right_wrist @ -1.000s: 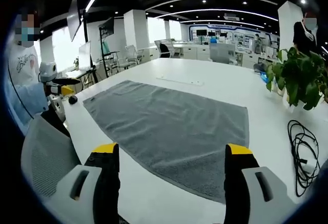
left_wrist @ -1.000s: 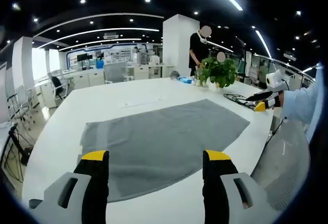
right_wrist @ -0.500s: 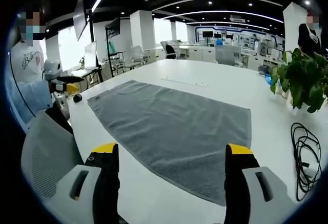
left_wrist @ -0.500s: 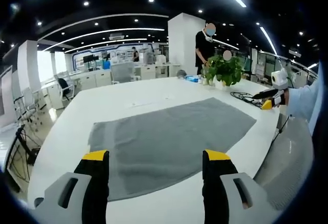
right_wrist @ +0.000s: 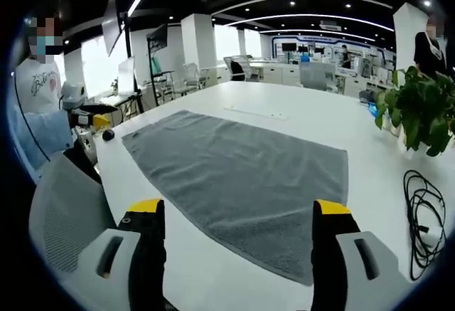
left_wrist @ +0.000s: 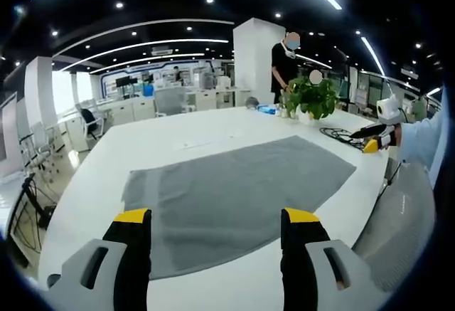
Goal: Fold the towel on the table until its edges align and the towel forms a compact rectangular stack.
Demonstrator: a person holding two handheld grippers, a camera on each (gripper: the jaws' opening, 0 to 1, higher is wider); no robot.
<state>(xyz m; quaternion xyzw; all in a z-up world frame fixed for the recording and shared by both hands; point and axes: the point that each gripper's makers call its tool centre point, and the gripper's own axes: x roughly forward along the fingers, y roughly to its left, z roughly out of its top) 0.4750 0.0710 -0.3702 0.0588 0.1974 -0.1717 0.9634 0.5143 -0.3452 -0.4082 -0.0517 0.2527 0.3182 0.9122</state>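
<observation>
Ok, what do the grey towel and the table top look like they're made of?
Towel: probably terry cotton, going by its matte, fuzzy, finely looped grey surface lying limp and flat. Table: smooth white top with a soft sheen, likely laminate or painted board; the pictures can't settle which.

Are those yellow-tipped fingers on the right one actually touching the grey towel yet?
Apart. In the right gripper view the right gripper hangs open above the table, and the flat towel lies spread beyond its fingers, unpinched.
</observation>
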